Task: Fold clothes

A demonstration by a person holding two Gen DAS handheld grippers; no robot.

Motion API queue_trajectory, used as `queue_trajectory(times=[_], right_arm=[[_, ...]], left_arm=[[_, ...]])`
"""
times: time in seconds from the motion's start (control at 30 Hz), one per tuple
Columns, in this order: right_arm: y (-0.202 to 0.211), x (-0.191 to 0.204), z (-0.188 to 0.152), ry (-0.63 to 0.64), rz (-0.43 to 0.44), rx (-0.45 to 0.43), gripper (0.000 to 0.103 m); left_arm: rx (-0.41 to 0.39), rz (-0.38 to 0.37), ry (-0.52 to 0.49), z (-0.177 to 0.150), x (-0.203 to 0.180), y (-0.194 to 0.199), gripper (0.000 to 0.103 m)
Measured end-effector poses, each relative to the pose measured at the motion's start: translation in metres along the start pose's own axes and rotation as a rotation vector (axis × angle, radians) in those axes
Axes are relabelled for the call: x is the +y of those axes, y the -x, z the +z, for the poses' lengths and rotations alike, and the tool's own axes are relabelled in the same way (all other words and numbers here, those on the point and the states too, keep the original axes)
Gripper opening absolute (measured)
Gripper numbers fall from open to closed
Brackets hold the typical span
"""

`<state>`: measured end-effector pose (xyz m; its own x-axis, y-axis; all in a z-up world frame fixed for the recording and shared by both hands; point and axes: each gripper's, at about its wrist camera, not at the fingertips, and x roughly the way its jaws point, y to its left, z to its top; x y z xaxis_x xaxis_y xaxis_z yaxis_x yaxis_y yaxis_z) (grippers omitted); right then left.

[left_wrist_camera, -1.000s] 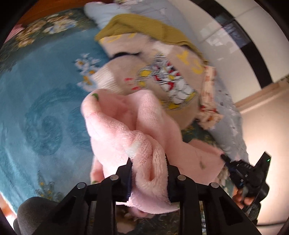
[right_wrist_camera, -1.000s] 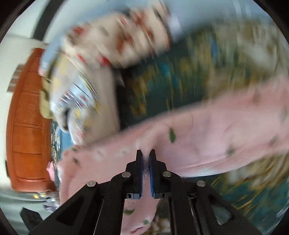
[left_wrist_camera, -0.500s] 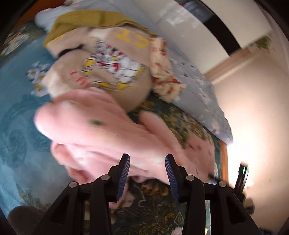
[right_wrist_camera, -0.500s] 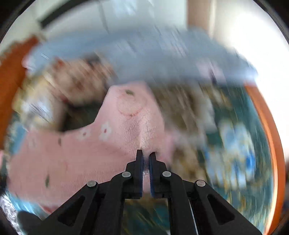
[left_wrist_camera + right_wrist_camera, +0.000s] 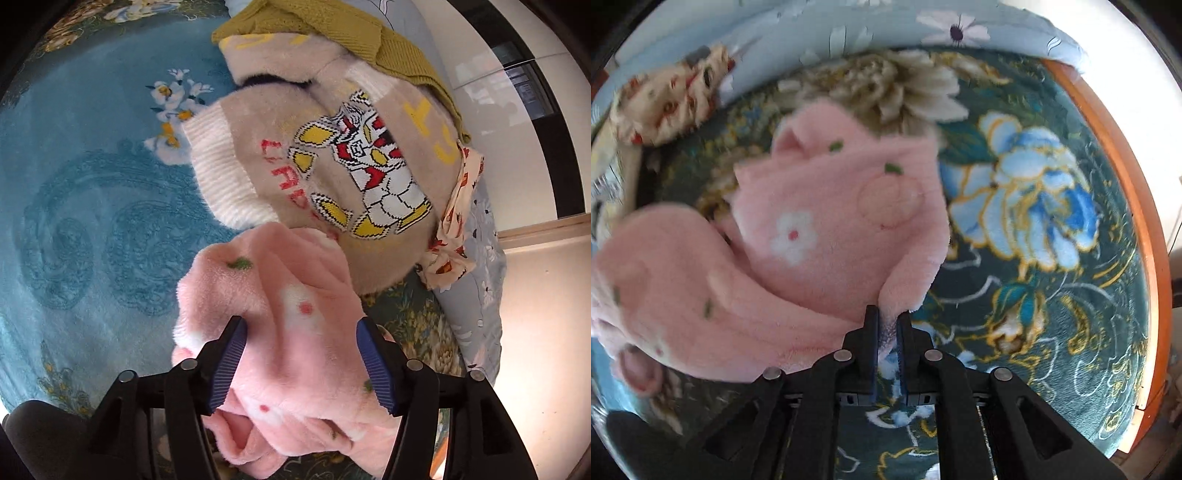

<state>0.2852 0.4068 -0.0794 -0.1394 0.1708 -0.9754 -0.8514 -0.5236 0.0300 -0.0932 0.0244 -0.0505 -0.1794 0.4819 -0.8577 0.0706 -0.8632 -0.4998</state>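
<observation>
Between the nearly closed fingers of the right gripper point(image 5: 887, 319), an edge of the pink fleece garment point(image 5: 798, 236) is pinched. The left gripper point(image 5: 300, 345) stands wide, its pads either side of the bunched fleece without pressing it. The garment lies rumpled and partly lifted over the floral blanket point(image 5: 1052, 295), so no finished fold shows; flattening and folding appear outstanding. Behind, a beige knitted sweater point(image 5: 332, 158) and mustard knit point(image 5: 332, 26) sit heaped, unfolded. The garment's full outline is blurred and cut off.
</observation>
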Motion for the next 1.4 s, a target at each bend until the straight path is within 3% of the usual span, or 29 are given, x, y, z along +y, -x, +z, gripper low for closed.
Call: queue_trajectory(times=[0.13, 0.27, 0.33, 0.43, 0.53, 0.7, 0.77, 0.83, 0.87, 0.97, 1.17, 1.3, 1.4], right_arm=[[0.046, 0.009, 0.014, -0.017, -0.023, -0.138, 0.030], [0.050, 0.049, 0.033, 0.029, 0.265, -0.124, 0.053], [0.038, 0.086, 0.044, 0.075, 0.367, -0.084, 0.054], [0.012, 0.160, 0.062, 0.167, 0.469, -0.043, 0.054], [-0.021, 0.220, 0.073, 0.209, 0.473, 0.024, 0.054], [-0.062, 0.268, 0.072, 0.275, 0.317, 0.128, 0.054], [-0.062, 0.267, 0.066, 0.277, 0.314, 0.139, 0.048], [-0.056, 0.262, 0.062, 0.295, 0.278, 0.120, 0.013], [-0.051, 0.259, 0.061, 0.298, 0.273, 0.109, 0.013], [-0.018, 0.251, 0.067, 0.298, 0.303, 0.021, 0.010], [0.063, 0.236, 0.084, 0.288, 0.398, -0.198, 0.009], [0.116, 0.225, 0.094, 0.281, 0.470, -0.340, 0.009], [0.138, 0.229, 0.097, 0.341, 0.471, -0.386, 0.009]], left_arm=[[-0.049, 0.101, -0.032, 0.008, -0.002, -0.009, 0.068], [-0.087, 0.174, -0.020, 0.025, 0.017, -0.009, 0.071], [-0.095, 0.195, -0.006, 0.031, 0.029, -0.010, 0.074], [-0.043, 0.159, 0.039, 0.032, 0.042, -0.020, 0.075], [-0.016, 0.120, 0.006, 0.023, 0.037, -0.028, 0.075], [0.004, 0.124, -0.075, 0.005, 0.026, -0.030, 0.067], [-0.001, 0.134, -0.097, -0.001, 0.024, -0.026, 0.033], [-0.012, 0.143, -0.126, -0.008, 0.021, -0.021, 0.017], [-0.031, 0.144, -0.154, -0.012, 0.017, -0.014, 0.013], [-0.097, 0.132, -0.237, -0.026, 0.004, 0.010, 0.011], [-0.295, 0.006, -0.337, -0.049, -0.017, 0.094, 0.011], [-0.379, -0.056, -0.334, -0.062, -0.008, 0.135, 0.011], [-0.373, -0.037, -0.260, -0.059, 0.016, 0.139, 0.011]])
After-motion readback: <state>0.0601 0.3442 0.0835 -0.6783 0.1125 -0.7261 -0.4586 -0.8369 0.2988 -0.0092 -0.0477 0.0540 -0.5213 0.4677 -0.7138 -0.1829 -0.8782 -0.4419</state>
